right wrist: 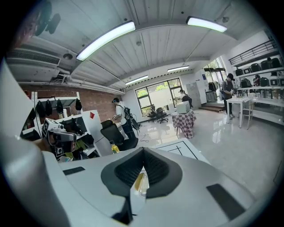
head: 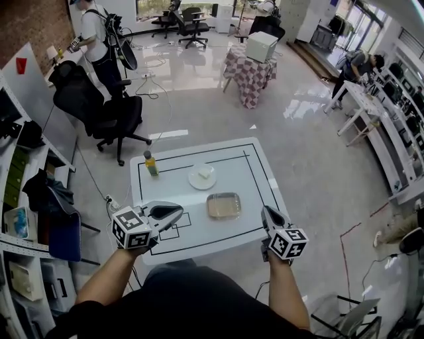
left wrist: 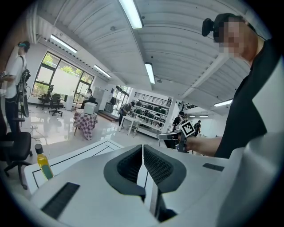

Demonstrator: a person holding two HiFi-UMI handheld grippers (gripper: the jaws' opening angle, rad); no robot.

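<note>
Two closed, empty sets of jaws are shown: those of the left gripper [head: 179, 209] and the right gripper [head: 265, 212] are pressed together, with nothing clasped. Between the grippers, a shallow tray [head: 223, 206] is set on the white table [head: 255, 182]. Beyond it, a plate [head: 202, 177] and a bottle [head: 151, 163] are seen.

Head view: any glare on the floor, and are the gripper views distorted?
Head view: window glare streaks the glossy floor; the white table is evenly lit. Left gripper view: strong fisheye bending, dark corners, a bright ceiling light. Right gripper view: same bending, its light strip blown white.
</note>
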